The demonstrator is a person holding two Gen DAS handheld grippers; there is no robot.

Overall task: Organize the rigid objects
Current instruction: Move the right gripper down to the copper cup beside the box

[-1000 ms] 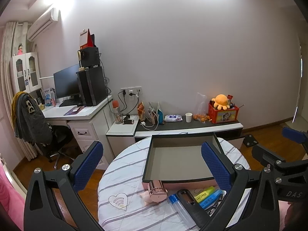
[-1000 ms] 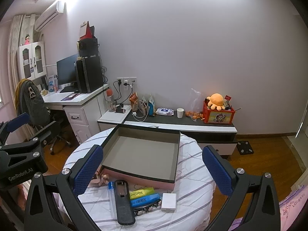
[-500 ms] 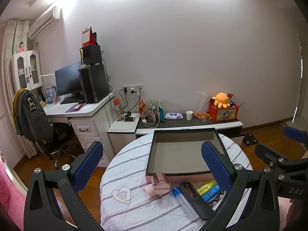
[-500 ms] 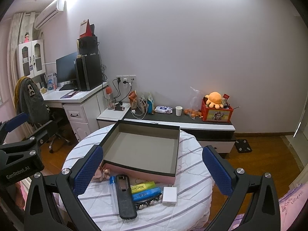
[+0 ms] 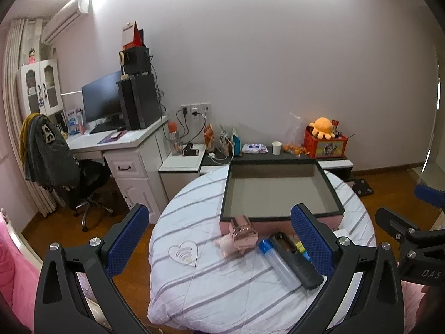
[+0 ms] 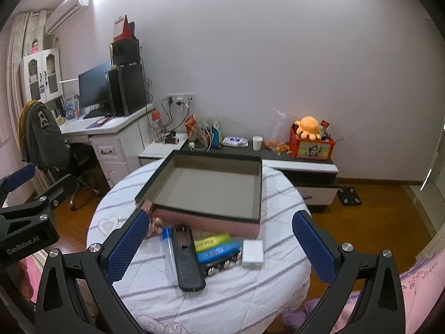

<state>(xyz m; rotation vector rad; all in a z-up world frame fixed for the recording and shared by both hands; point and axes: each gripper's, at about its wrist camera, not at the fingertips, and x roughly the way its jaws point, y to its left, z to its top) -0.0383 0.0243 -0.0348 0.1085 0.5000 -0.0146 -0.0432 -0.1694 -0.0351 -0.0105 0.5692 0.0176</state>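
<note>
So the stuff to sort is a little row lying in front of the tray [image 6: 207,186]: a black remote [image 6: 187,257], a clear tube with a blue cap [image 6: 169,250] touching its left side, yellow [image 6: 212,241] and blue [image 6: 218,251] highlighters, a white charger block [image 6: 252,253], and a pink-gold roller thing [image 5: 243,232] off to the left. The tray is empty and sits beyond the row, so nothing's been put away yet.

In the right wrist view the row sits between the right gripper [image 6: 219,247] fingers, just ahead of them. From the left gripper [image 5: 219,239], the roller is dead centre and the remote lies toward its right finger. Both sets of jaws are spread wide with nothing in them.

What I'd worry about: everything's packed side by side, so closing on the remote would probably drag the tube or the highlighters along, and round things like those could roll off the round table [image 6: 222,297]. The tray's near wall is also right behind the row, easy to bump.

Desk [image 5: 116,144], office chair [image 5: 83,178] and a low cabinet [image 6: 303,164] are well beyond the jaws, not in the way.
</note>
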